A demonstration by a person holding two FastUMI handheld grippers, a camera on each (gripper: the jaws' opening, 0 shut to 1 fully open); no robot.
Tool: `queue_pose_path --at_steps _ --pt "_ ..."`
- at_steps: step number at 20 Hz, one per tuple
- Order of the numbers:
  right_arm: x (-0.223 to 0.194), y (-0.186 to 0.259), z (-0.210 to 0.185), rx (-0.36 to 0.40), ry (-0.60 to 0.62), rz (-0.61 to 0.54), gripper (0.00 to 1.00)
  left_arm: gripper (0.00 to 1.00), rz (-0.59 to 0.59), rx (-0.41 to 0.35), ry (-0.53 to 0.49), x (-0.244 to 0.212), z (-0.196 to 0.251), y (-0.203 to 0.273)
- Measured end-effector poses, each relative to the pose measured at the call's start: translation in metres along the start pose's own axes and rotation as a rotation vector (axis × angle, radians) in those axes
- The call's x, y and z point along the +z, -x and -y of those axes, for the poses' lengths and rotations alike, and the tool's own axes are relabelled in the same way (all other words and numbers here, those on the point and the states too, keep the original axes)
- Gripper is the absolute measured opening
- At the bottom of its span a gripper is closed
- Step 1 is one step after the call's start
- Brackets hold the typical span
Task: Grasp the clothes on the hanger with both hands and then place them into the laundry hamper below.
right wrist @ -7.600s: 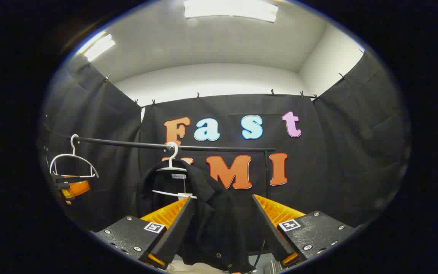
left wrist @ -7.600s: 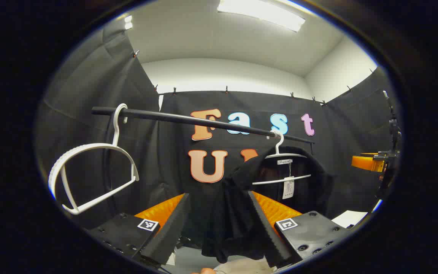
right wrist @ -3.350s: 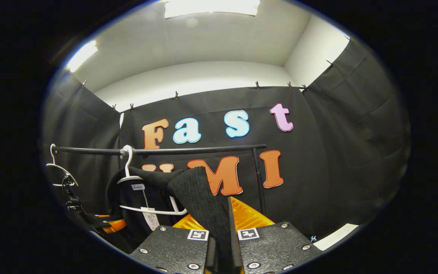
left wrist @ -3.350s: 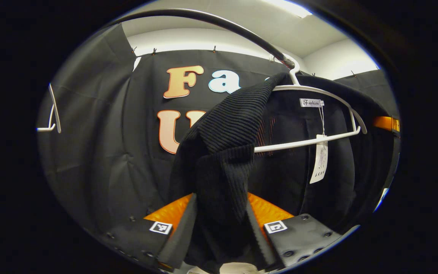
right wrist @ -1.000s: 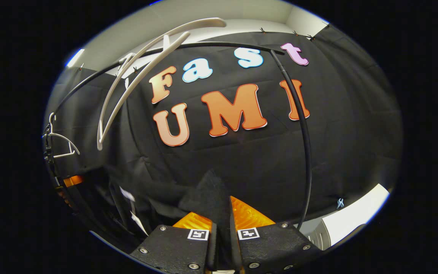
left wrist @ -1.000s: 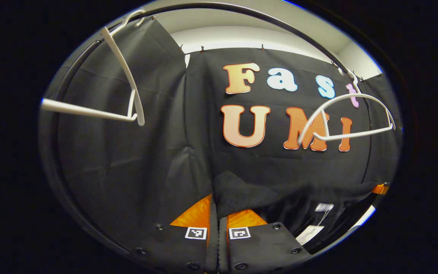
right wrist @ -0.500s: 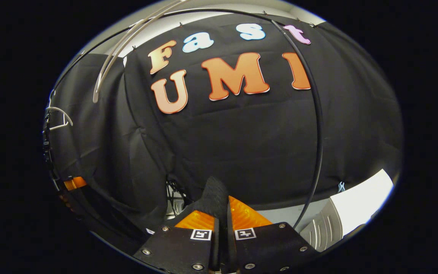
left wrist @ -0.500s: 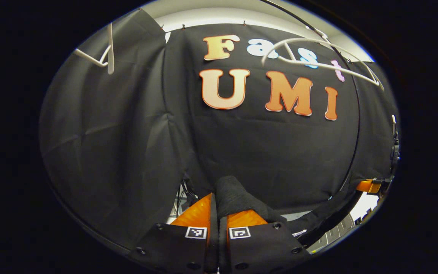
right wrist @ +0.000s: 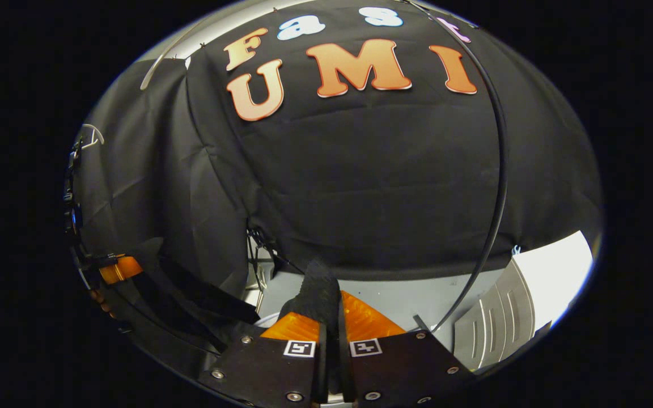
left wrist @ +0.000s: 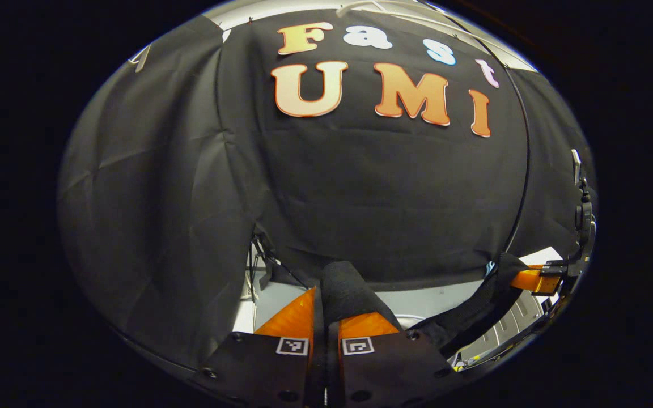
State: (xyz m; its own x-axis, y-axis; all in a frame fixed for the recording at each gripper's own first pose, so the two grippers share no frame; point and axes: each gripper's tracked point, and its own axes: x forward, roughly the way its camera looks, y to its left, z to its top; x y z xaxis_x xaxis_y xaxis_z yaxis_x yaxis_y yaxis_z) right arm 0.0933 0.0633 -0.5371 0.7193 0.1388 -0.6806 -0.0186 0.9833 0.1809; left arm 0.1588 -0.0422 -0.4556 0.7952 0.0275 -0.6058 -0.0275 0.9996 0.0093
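A black knit garment (left wrist: 348, 286) is off its hanger and hangs stretched between my two grippers. In the left gripper view my left gripper (left wrist: 324, 303) is shut on one bunched end of it. The cloth runs low to the right toward my right gripper (left wrist: 537, 280). In the right gripper view my right gripper (right wrist: 337, 309) is shut on the other end of the garment (right wrist: 318, 290), which trails left toward my left gripper (right wrist: 115, 268). A white slatted hamper wall (right wrist: 495, 326) shows low on the right, and the same hamper wall (left wrist: 507, 327) sits under the stretched cloth.
The black rail post (right wrist: 497, 170) curves down at the right, close to the hamper. The bare white hanger (right wrist: 156, 72) sits high at the upper left, and a second white hanger (right wrist: 92, 134) is farther left. Grey floor (right wrist: 400, 309) lies below the booth cloth.
Both grippers have sunk lower with the garment, which came off the hanger about a second ago. The hangers and rail have risen to the top of both views, and floor and hamper have come into sight.
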Motion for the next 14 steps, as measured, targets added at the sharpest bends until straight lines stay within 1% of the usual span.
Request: queue_pose_path --at_steps 4,6,8,11,14 --pt "-0.043 -0.020 0.006 -0.011 0.015 -0.068 0.08 0.08 -0.098 -0.050 0.006 -0.052 0.027 -0.024" --pt "-0.070 -0.028 0.009 -0.010 0.013 -0.115 0.08 0.06 -0.149 -0.076 0.011 -0.079 0.044 -0.035" --pt "-0.096 -0.040 0.016 -0.013 0.004 -0.162 0.08 0.08 -0.201 -0.103 0.016 -0.104 0.061 -0.044" --pt "-0.129 -0.056 0.026 -0.022 -0.008 -0.226 0.08 0.08 -0.262 -0.131 0.026 -0.137 0.082 -0.061" --pt "-0.161 -0.070 0.031 -0.035 -0.001 -0.287 0.09 0.08 -0.341 -0.146 0.061 -0.174 0.097 -0.072"
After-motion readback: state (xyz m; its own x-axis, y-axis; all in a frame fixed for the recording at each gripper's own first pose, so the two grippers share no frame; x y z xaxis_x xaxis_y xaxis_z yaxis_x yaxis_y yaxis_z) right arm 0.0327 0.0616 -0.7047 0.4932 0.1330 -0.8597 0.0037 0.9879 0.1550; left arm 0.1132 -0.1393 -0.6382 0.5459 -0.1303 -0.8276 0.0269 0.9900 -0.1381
